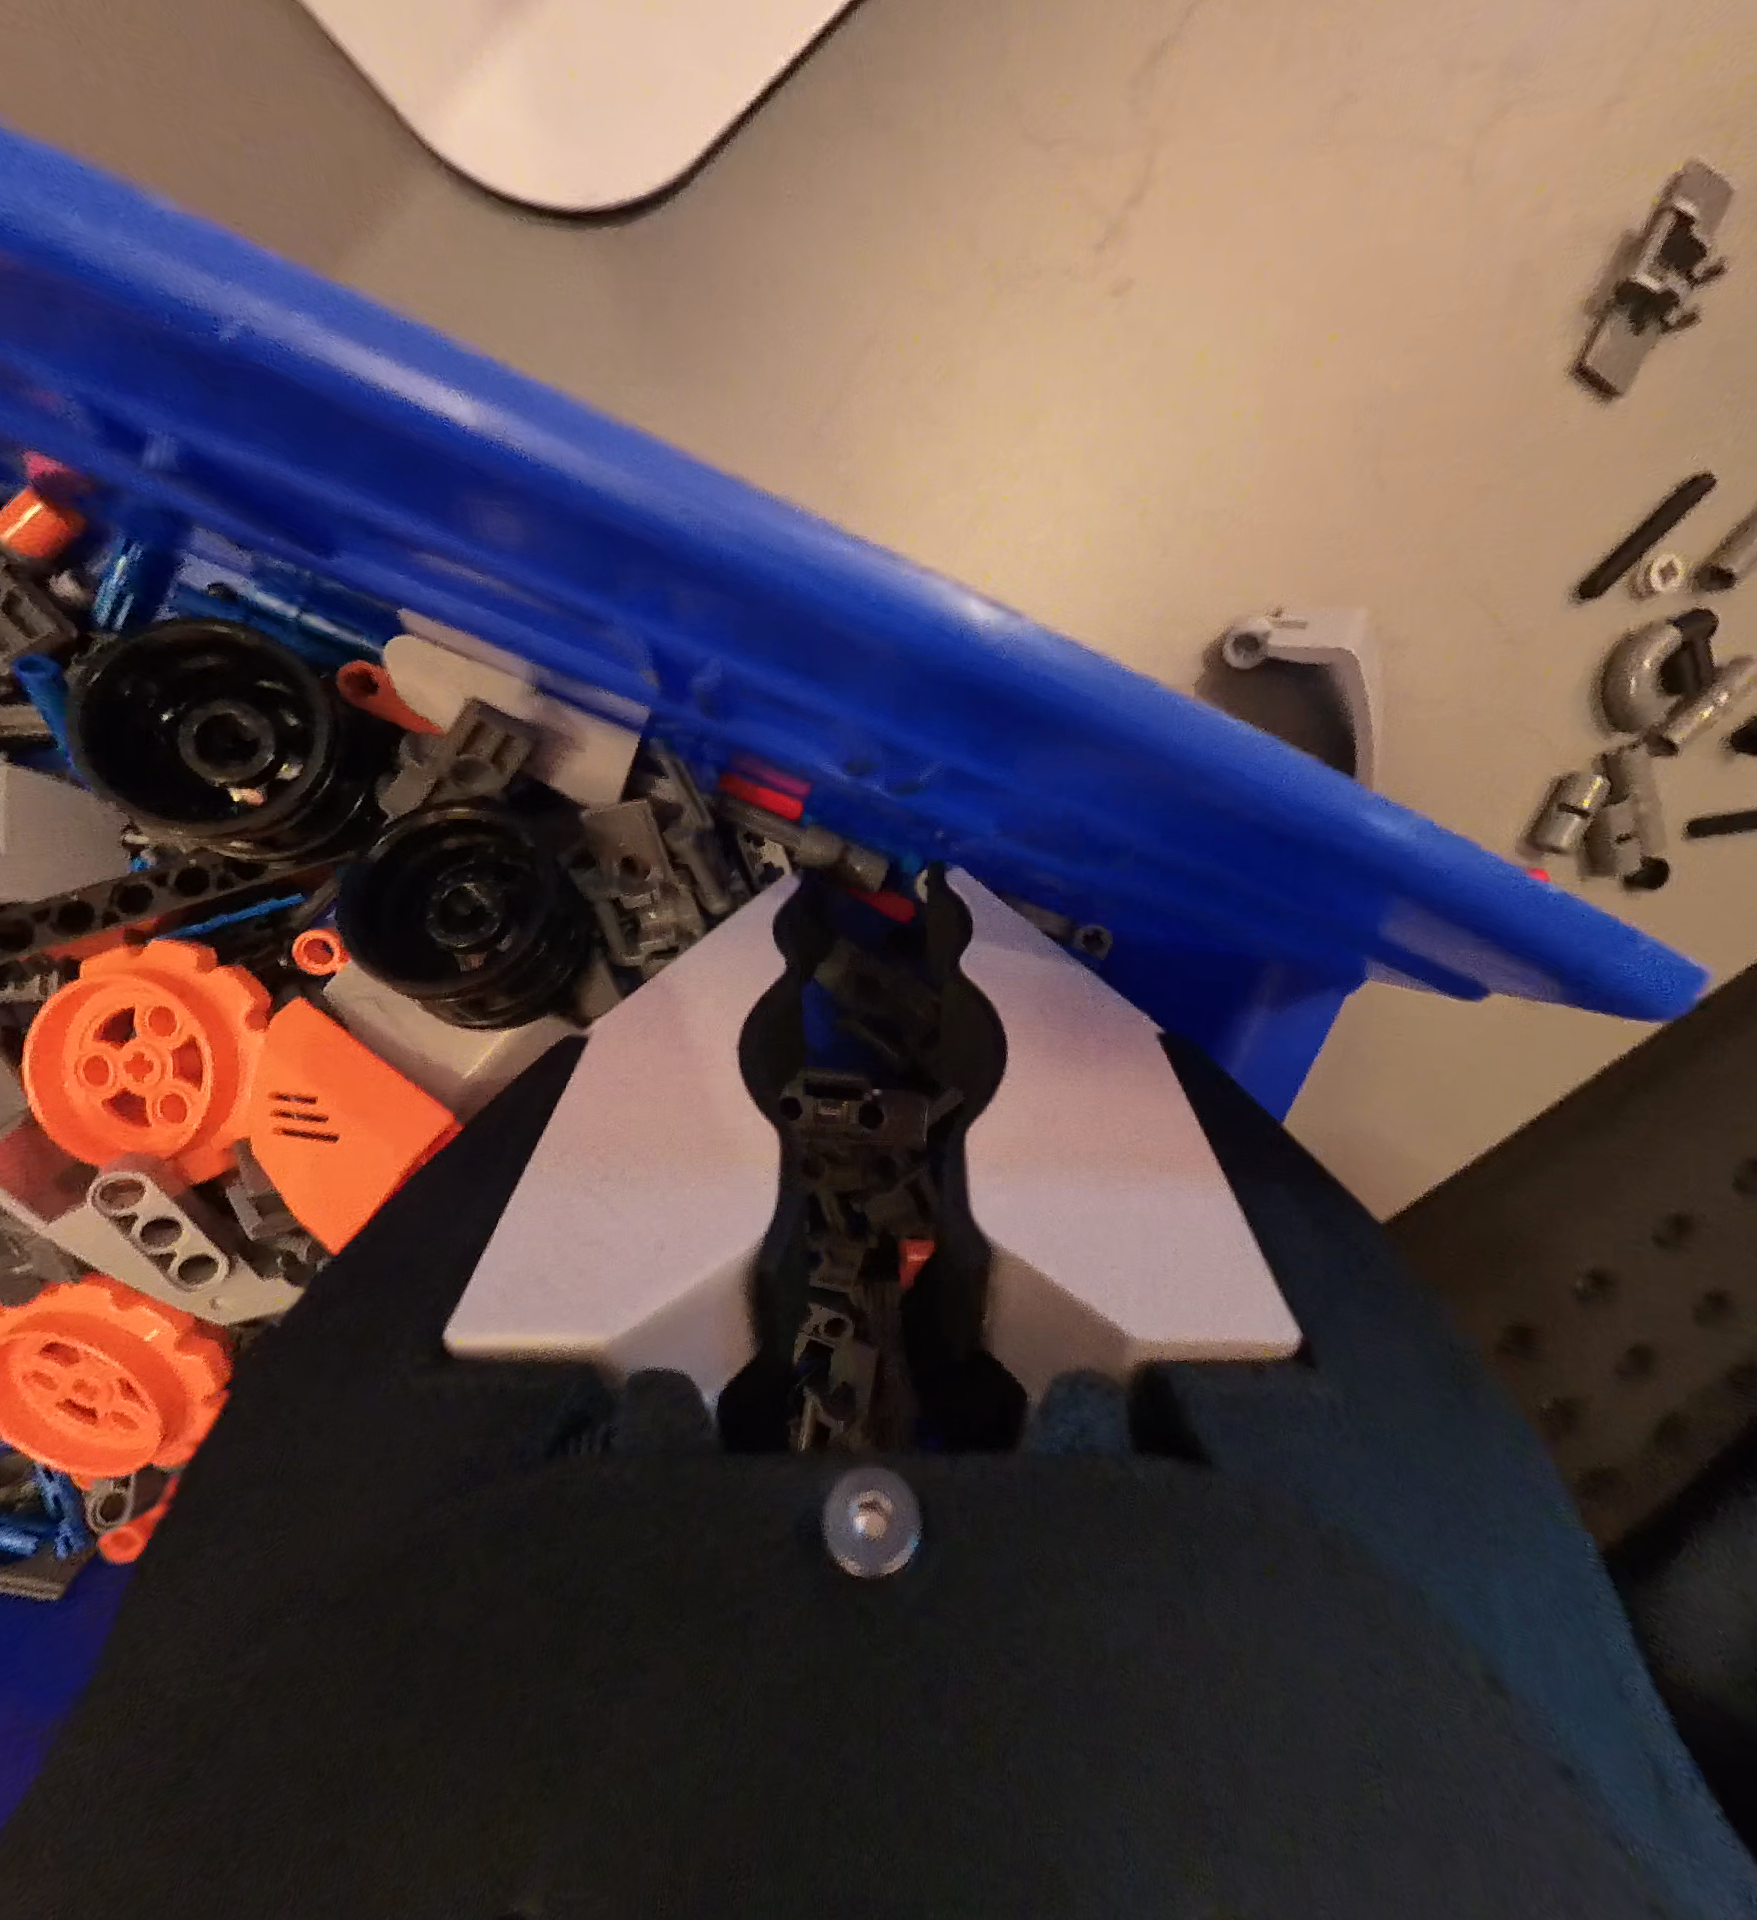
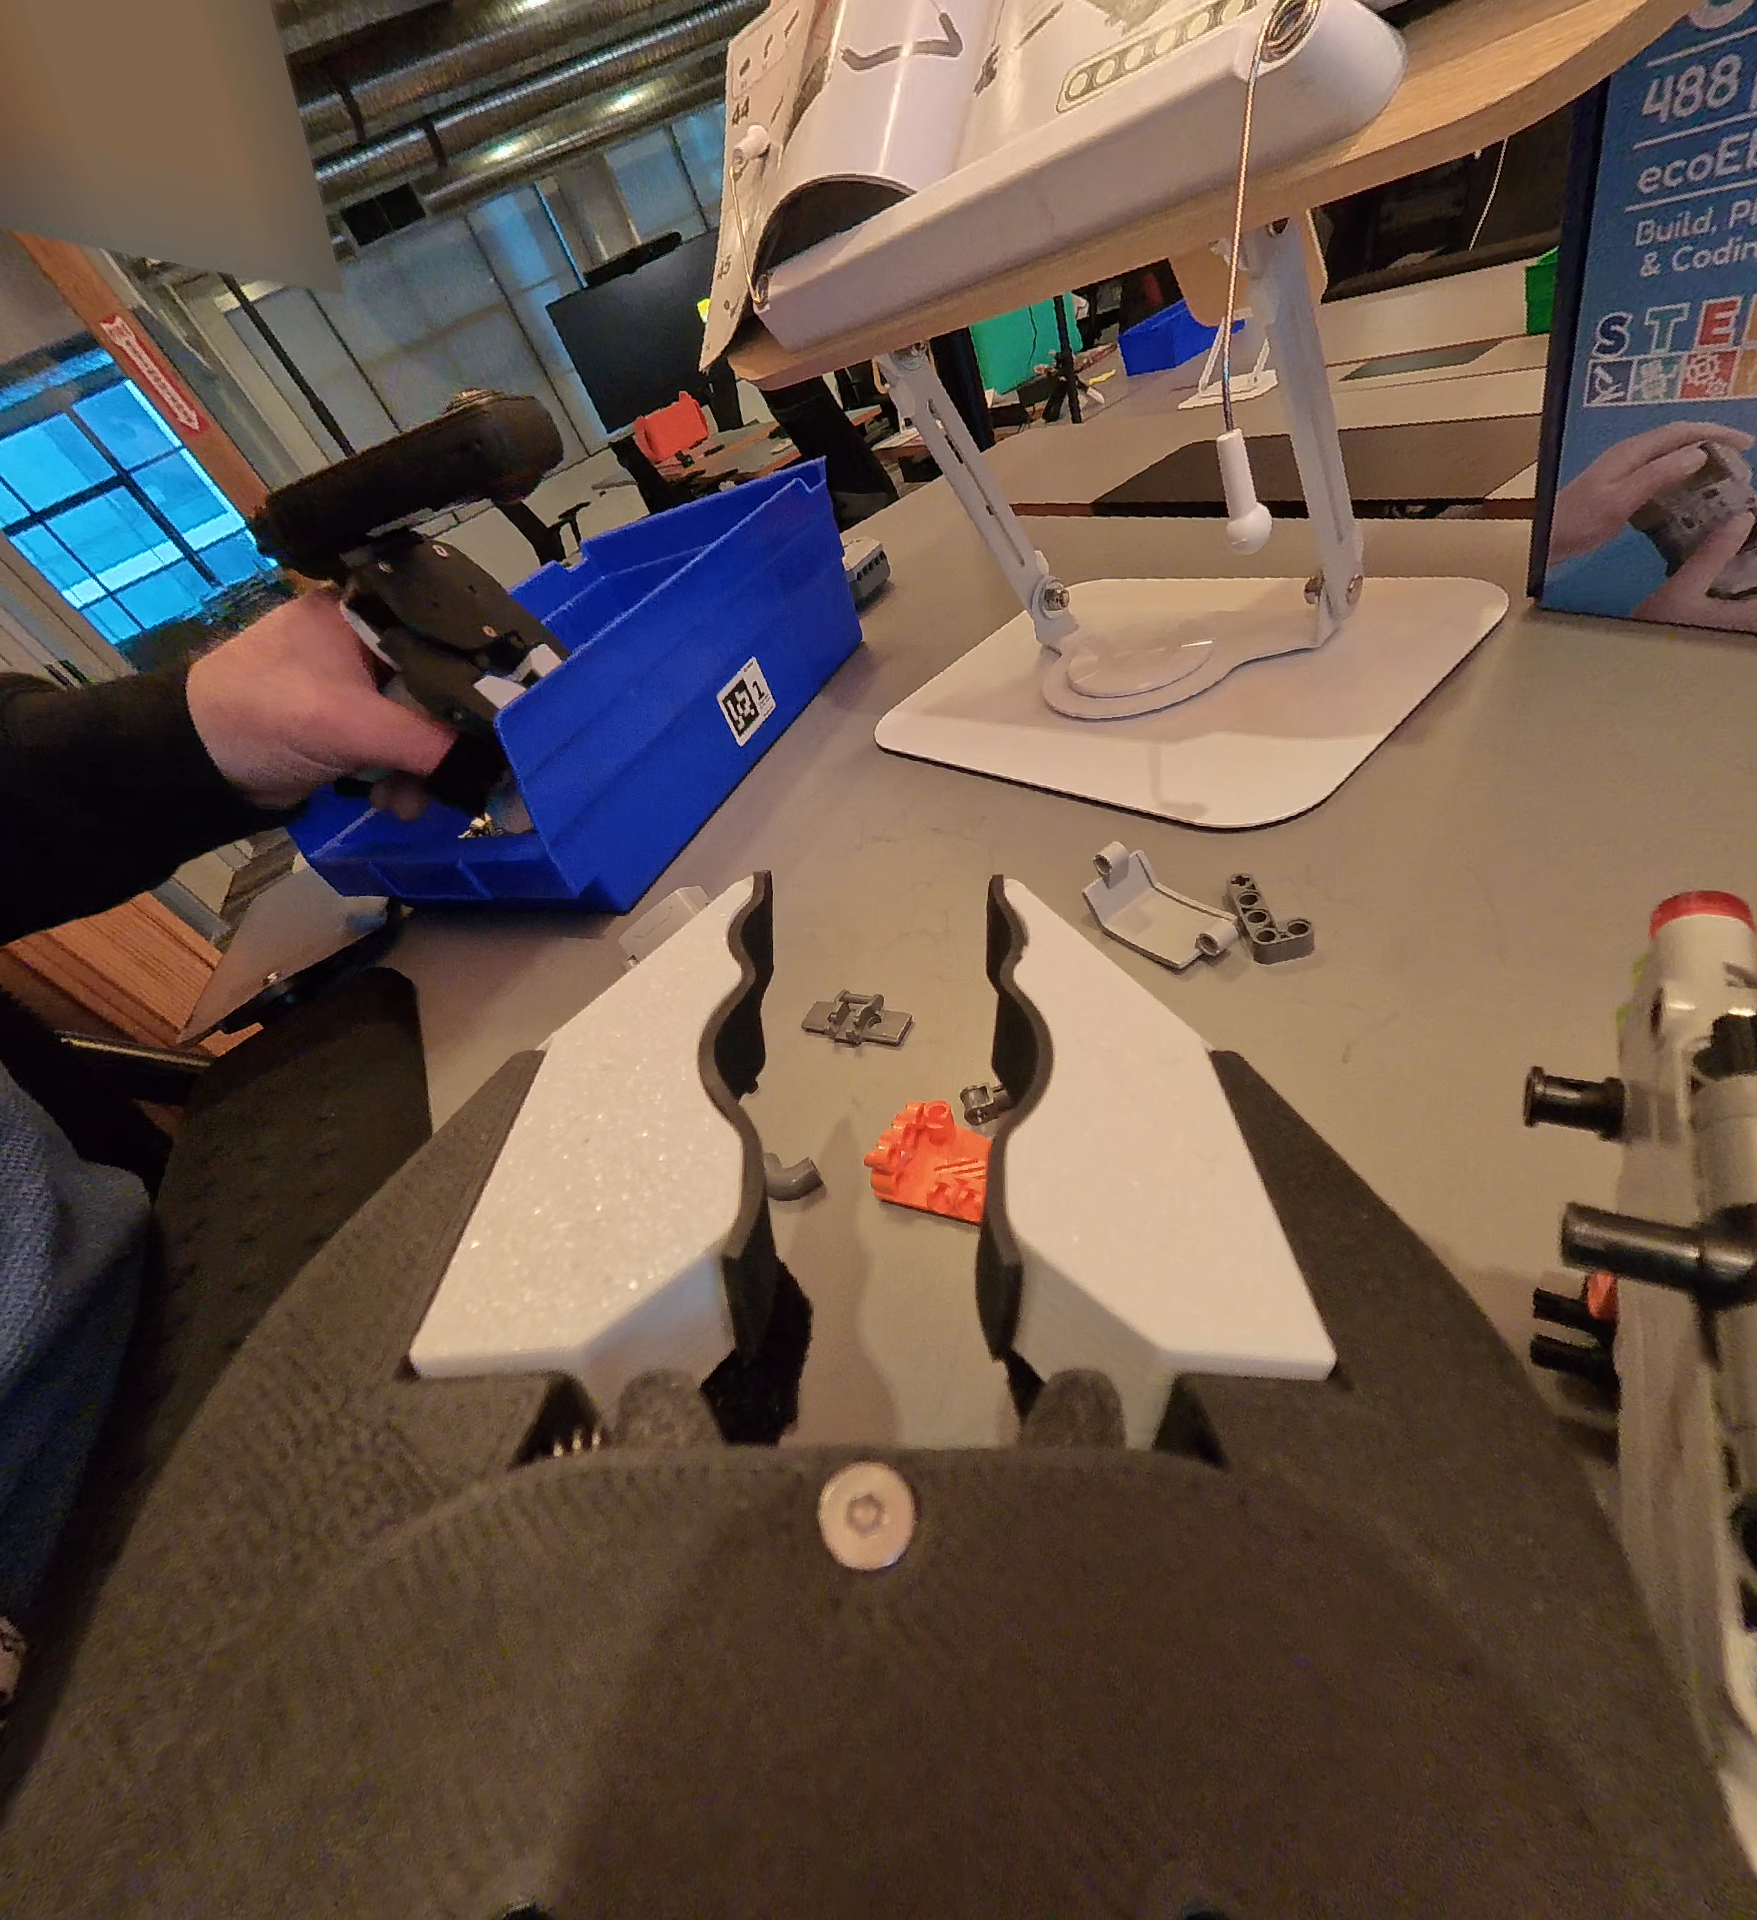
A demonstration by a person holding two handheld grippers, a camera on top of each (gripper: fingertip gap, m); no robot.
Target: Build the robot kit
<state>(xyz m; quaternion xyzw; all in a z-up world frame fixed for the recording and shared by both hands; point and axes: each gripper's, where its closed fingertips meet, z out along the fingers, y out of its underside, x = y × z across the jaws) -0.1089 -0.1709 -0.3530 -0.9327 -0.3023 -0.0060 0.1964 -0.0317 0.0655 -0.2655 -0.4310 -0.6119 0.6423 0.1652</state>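
My left gripper (image 1: 869,883) reaches into a blue bin (image 1: 853,665) full of building-toy parts, its tips near the bin's far wall. Its jaws stand a narrow gap apart over a heap of small black parts (image 1: 853,1117); whether they pinch one I cannot tell. Black wheels (image 1: 204,727) and orange wheels (image 1: 141,1060) lie to its left. In the right wrist view the left gripper (image 2: 458,665) is held by a hand inside the bin (image 2: 666,665). My right gripper (image 2: 879,904) is open and empty above the grey table, over an orange part (image 2: 931,1158).
Loose grey parts lie on the table: a track link (image 2: 858,1018), a curved panel (image 2: 1154,914), an angled beam (image 2: 1269,920). A partly built grey model (image 2: 1736,1247) is at the right. A white book stand (image 2: 1196,707) and a blue box (image 2: 1705,364) stand behind. My hands' fingertips stand some 25 cm from each other. My left tips are about 20 cm from the track link (image 2: 858,1018), my right tips only 11 cm. The left camera catches it too, in the left wrist view (image 1: 1678,257).
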